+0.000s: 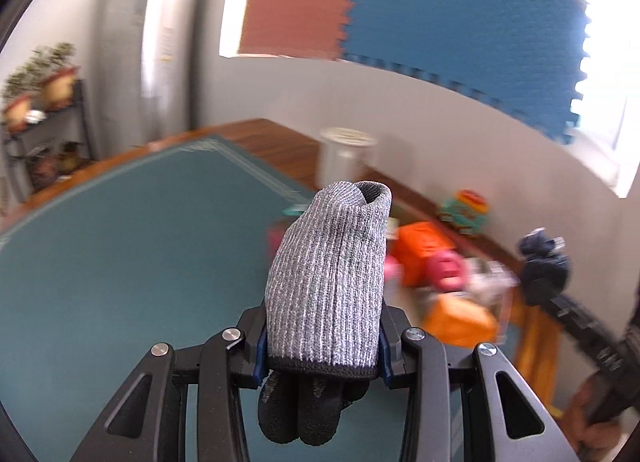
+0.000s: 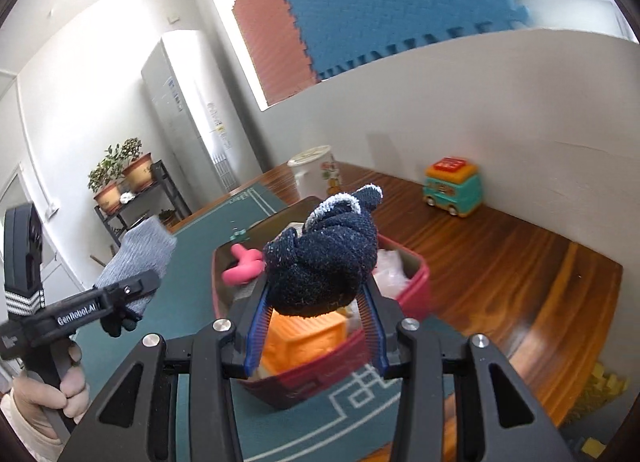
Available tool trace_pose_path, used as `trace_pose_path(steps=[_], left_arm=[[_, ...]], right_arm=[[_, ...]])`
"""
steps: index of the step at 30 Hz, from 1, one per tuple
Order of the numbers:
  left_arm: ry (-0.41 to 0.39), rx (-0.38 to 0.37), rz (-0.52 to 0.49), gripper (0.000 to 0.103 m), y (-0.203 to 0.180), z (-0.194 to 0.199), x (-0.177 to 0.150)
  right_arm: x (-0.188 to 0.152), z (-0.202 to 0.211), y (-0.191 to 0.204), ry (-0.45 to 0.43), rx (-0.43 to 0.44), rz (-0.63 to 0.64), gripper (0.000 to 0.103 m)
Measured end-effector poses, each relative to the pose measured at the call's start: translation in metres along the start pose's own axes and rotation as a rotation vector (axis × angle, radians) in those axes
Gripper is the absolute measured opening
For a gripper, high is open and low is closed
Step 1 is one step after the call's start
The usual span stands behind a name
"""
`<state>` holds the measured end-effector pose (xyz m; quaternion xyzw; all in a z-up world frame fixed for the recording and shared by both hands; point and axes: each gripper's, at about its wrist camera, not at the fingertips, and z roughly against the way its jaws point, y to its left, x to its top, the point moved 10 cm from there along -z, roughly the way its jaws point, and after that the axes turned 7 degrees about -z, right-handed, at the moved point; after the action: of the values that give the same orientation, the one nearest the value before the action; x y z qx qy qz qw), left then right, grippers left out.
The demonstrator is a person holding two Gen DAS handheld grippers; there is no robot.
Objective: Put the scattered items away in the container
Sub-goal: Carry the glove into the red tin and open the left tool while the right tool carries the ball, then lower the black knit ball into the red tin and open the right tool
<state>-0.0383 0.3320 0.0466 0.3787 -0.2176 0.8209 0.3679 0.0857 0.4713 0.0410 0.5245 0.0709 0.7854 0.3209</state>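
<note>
We find the grey knit glove (image 1: 326, 282) pinched between the fingers of the left gripper (image 1: 320, 354), its dark fingertips hanging below the pads, held in the air over the green mat (image 1: 120, 242) to the left of the red container (image 2: 404, 298). The dark navy sock bundle (image 2: 324, 258) is clamped between the blue-padded fingers (image 2: 256, 326) of the right gripper (image 2: 316, 326), raised directly above the container, in which we note an orange block (image 2: 304, 338) and a pink item (image 2: 242, 266). Beyond it, on the wooden surface (image 2: 500, 262), stand a white jar (image 2: 316, 176) and a toy bus (image 2: 452, 186) near the wall.
</note>
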Motion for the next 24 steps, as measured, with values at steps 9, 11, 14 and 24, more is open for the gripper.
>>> trace_pose_path(steps=[9,11,14,24], left_arm=[[0.094,-0.105,-0.077,0.044,-0.058,-0.046,0.012],[0.114,-0.104,-0.079,0.049,-0.062,-0.055,0.011],[0.128,-0.110,-0.047,0.063,-0.060,-0.062,0.009],[0.063,-0.073,0.050,0.064,-0.022,-0.034,0.015]], right_arm=[[-0.004,0.000,-0.020,0.006,0.008,-0.043,0.045],[-0.005,-0.002,-0.021,0.010,0.012,-0.043,0.045],[-0.005,-0.003,-0.021,0.012,0.016,-0.040,0.045],[0.005,-0.010,-0.004,0.005,0.042,-0.009,0.045]])
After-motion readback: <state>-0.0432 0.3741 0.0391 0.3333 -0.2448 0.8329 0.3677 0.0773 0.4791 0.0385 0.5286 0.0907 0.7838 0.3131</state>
